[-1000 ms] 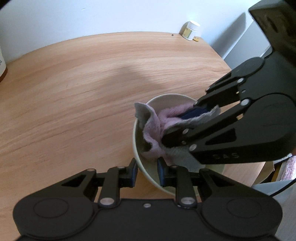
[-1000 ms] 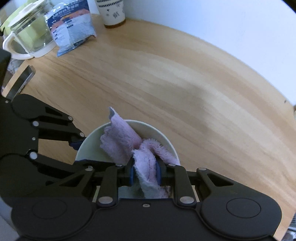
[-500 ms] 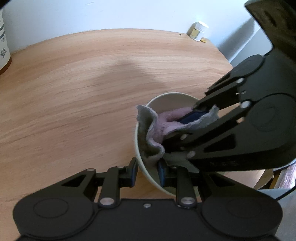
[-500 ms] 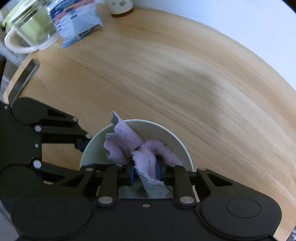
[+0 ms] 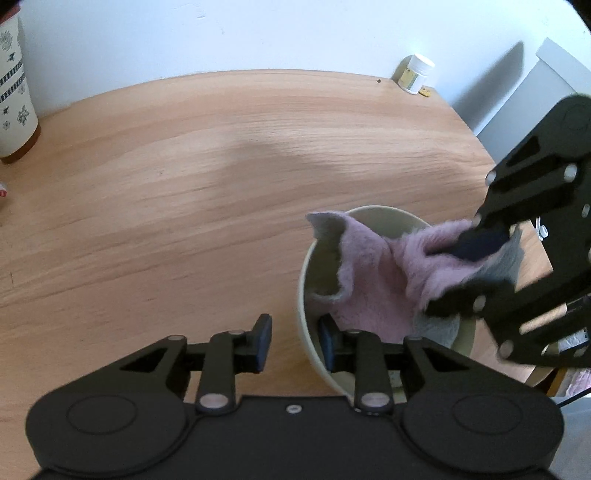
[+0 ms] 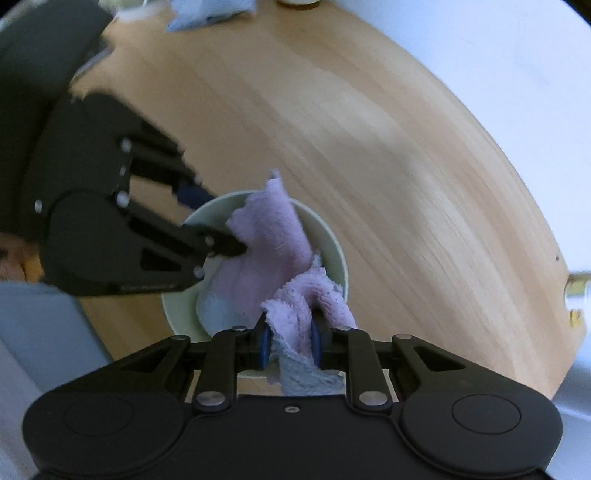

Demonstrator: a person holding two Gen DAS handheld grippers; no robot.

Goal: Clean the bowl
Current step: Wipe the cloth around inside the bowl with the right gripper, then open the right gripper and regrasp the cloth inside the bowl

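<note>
A pale green bowl (image 5: 384, 211) stands on the wooden table (image 5: 184, 166), with a pink and grey cloth (image 5: 373, 266) draped inside it. My left gripper (image 5: 295, 343) straddles the bowl's near wall, one pad outside and one inside. Its jaws are opening, and the outer pad stands clear of the wall. My right gripper (image 6: 289, 343) points down over the bowl (image 6: 334, 251), shut on a bunched fold of the cloth (image 6: 273, 236), which hangs from it into the bowl. The right gripper (image 5: 454, 277) fills the right side of the left wrist view, and the left gripper (image 6: 218, 221) reaches in from the left in the right wrist view.
A patterned canister (image 5: 13, 96) stands at the table's far left by the wall. A small white-lidded jar (image 5: 413, 77) sits at the far right corner. A blue and white packet (image 6: 207, 13) lies at the back. The table's edge runs close to the right of the bowl.
The left pads, which clamped the bowl's rim, have parted. The right gripper has risen and rolled with the cloth, drawing it up. The bowl sits further right in the left wrist view.
</note>
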